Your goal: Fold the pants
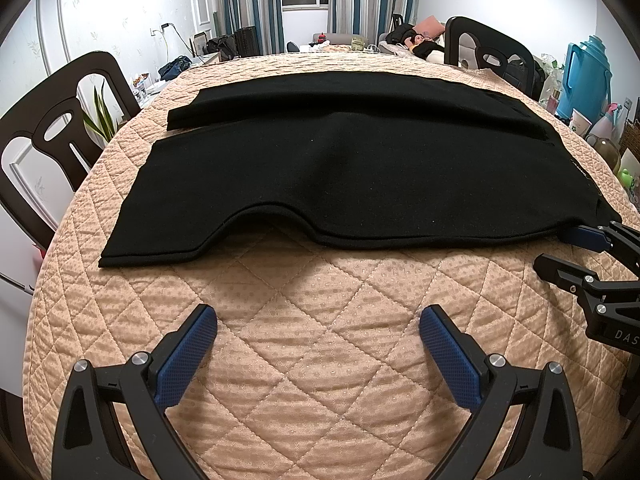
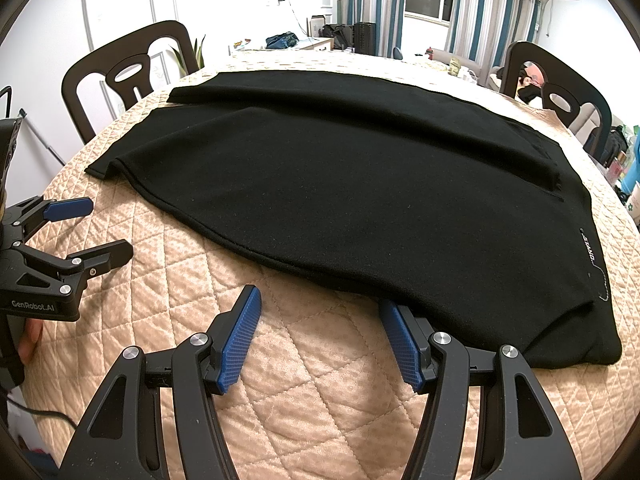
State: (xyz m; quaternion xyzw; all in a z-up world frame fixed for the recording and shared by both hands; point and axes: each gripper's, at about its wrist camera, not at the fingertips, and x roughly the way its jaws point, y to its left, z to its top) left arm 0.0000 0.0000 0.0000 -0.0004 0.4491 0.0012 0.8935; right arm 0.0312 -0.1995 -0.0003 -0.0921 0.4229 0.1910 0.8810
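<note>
Black pants [image 1: 352,168] lie flat across the quilted peach table cover [image 1: 320,320], legs to the left, waist to the right; one leg lies folded over the other. They also show in the right wrist view [image 2: 360,192]. My left gripper [image 1: 318,326] is open and empty, hovering over the cover in front of the pants' near edge. My right gripper [image 2: 320,312] is open at the near edge by the waist, its right finger [image 2: 400,344] touching the fabric edge. It also shows in the left wrist view [image 1: 576,250].
Dark wooden chairs stand at the left [image 1: 52,132] and far right [image 1: 488,52] of the table. A blue thermos jug [image 1: 584,76] and cups sit at the right. The left gripper appears at the left of the right wrist view [image 2: 90,228].
</note>
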